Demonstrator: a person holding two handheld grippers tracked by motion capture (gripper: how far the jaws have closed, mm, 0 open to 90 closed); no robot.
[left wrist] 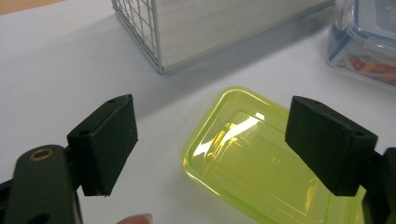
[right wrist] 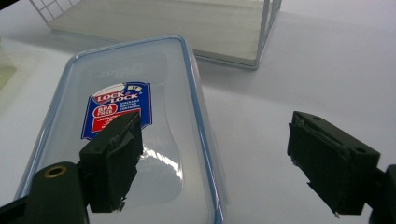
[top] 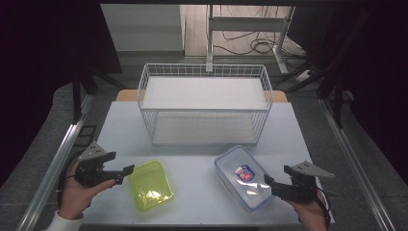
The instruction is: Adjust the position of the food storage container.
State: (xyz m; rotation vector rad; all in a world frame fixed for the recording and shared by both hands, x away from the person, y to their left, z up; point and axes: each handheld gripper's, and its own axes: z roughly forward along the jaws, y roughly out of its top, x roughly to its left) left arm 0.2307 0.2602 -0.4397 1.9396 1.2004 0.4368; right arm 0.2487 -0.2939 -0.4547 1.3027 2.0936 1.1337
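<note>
A yellow-green plastic box (top: 150,185) (left wrist: 254,161) lies flat on the white table (top: 197,202) at the front left. My left gripper (top: 129,172) (left wrist: 215,149) hovers open just left of it, with the box's near corner below the jaws. At the front right lies a clear box with a blue-rimmed lid and a red-and-blue label (top: 243,176) (right wrist: 126,126). My right gripper (top: 267,182) (right wrist: 215,158) stands open at its near right end. Its left jaw is above the lid and its right jaw is over bare table.
A white wire basket (top: 204,102) (left wrist: 154,28) (right wrist: 261,32) with two shelf boards stands at the back middle of the table. Metal rails (top: 57,159) run along both sides of the table. Beyond the table are a desk frame and cables (top: 250,43) on the floor.
</note>
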